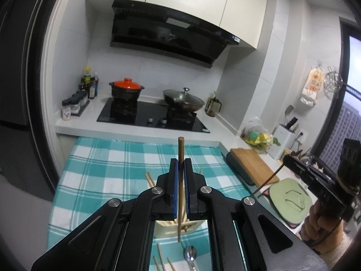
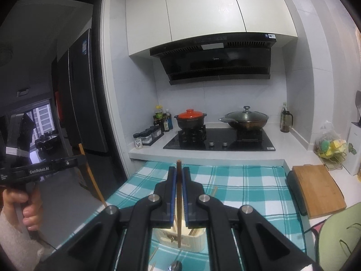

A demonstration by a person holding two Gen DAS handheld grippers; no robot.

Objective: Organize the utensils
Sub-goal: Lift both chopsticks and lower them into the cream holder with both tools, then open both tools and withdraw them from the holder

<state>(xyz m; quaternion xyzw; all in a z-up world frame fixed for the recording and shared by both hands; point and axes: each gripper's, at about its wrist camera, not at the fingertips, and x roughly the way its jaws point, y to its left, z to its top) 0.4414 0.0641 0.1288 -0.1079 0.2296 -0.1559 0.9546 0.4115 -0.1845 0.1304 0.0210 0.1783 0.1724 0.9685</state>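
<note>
Brown wooden chopstick (image 1: pixel 180 180), slender, upright

red-lidded pot (image 2: pixel 190 119), lidded wok (image 2: pixel 246 118), perhaps spice jars (image 2: pixel 147 136)

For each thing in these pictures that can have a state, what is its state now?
Left hand-held gripper: shut on brown wooden chopstick, held upright.
Right hand-held gripper: shut on dark wooden chopstick, held upright.
Cream utensil box: open, sticks inside.
Black clay pot with orange lid: covered.
Dark wok with glass lid: covered.
Metal spoon: lying on the checked cloth.
</note>
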